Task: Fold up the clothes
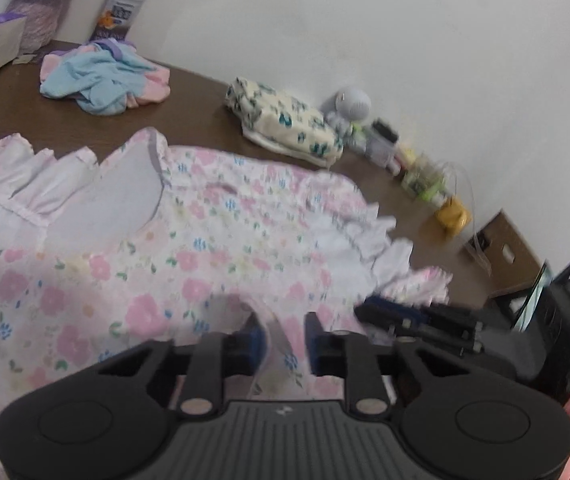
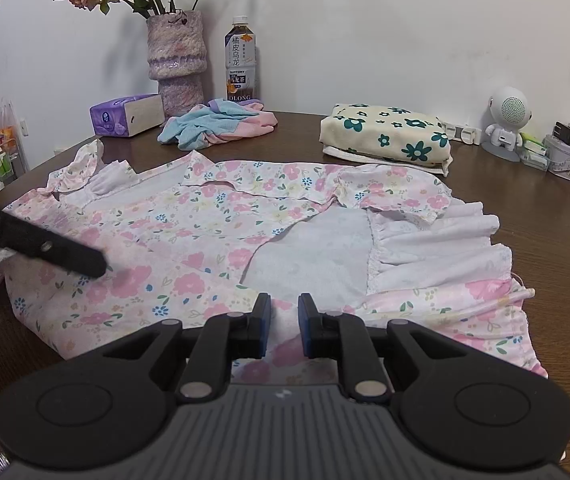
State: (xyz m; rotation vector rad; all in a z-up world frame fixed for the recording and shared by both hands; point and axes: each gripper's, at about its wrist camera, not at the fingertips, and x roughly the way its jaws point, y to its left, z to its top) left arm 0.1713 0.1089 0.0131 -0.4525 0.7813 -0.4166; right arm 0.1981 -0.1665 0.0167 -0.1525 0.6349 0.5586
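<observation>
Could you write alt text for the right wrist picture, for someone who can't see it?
A pink floral dress lies spread on a brown table, its near hem between the right gripper pads. Behind it sit a folded flowered cloth, a crumpled blue and pink garment, a vase and a tea bottle.

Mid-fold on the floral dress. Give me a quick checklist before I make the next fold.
1. Left gripper pinching cloth: ok, a fold of the floral dress sits between its narrow jaws.
2. Right gripper pinching the hem: cannot tell, jaws narrow over the fabric, contact unclear.
3. Dress lying flat on the table: not ok, one side is already folded over and the ruffles are bunched.
4. Folding path clear: ok, the folded flower-print cloth and the blue-pink garment lie apart from the dress.
5. Left view sharp: not ok, blurred.
</observation>
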